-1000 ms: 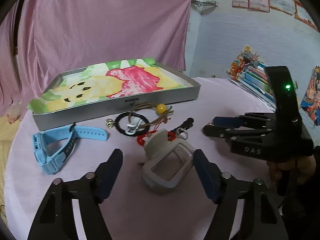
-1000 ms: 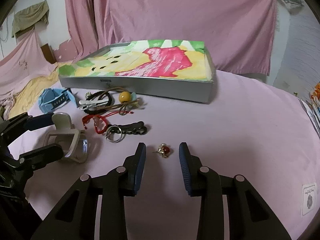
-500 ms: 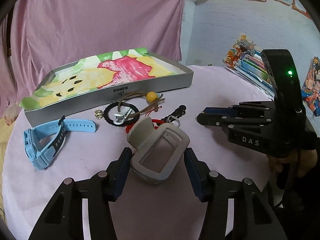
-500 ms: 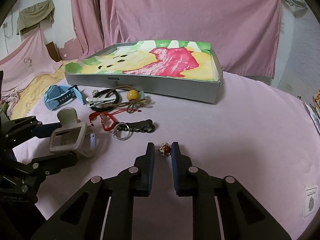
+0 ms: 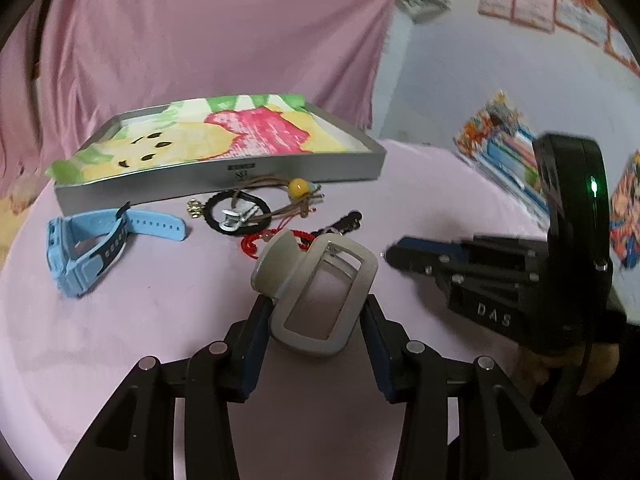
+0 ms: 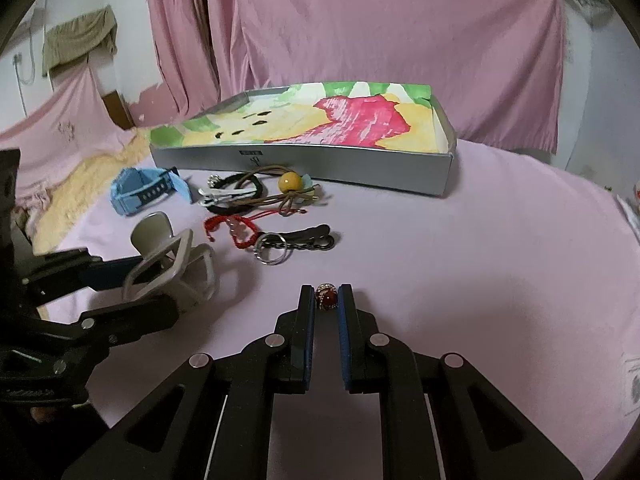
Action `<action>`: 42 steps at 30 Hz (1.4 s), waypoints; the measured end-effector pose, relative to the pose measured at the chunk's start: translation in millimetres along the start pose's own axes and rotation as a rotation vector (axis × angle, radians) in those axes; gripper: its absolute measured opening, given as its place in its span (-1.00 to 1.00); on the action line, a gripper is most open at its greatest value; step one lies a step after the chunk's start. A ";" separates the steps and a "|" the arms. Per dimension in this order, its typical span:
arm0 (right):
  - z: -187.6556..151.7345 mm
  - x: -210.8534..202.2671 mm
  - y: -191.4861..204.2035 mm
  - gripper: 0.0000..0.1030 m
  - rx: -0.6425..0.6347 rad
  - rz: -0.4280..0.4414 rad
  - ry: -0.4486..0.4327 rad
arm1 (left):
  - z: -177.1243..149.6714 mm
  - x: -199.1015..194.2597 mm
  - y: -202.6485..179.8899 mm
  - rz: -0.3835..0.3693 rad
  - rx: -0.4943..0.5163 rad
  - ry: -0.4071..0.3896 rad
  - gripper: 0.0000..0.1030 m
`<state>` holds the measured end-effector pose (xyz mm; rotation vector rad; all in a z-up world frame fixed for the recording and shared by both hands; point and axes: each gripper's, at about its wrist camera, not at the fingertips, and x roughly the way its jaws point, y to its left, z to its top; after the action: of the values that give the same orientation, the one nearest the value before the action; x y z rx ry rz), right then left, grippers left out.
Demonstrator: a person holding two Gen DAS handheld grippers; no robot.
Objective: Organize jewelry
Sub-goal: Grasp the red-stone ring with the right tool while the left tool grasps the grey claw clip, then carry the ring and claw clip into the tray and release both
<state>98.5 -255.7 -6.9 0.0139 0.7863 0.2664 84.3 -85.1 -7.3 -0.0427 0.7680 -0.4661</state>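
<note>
The round bench [image 6: 500, 240] has a pink cloth on it, and at the back sits a flat grey tray [image 6: 320, 160] lined with a bright picture paper, likely where the jewelry is meant to go. The left tongs [image 5: 316, 328] are squeezed tight on a big beige hair claw clip [image 5: 320, 288] and hold it up off the cloth, probably to carry it to the tray. The right tongs [image 6: 326, 300] are pinched on a tiny red stone ring [image 6: 327, 298] down near the cloth, while the blue watch [image 5: 80, 248], hair ties [image 5: 240, 212], red string bracelet [image 6: 228, 230] and key ring [image 6: 274, 250] lie just in front of the tray.
</note>
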 end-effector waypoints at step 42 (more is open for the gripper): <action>116.1 100.9 16.9 -0.80 0.053 0.046 -0.003 | 114.8 64.3 110.6 0.184 -0.255 0.019 -0.18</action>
<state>244.0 -204.9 6.8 0.0826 0.7909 0.2885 245.3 -27.9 10.8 -0.2037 0.8384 -0.1920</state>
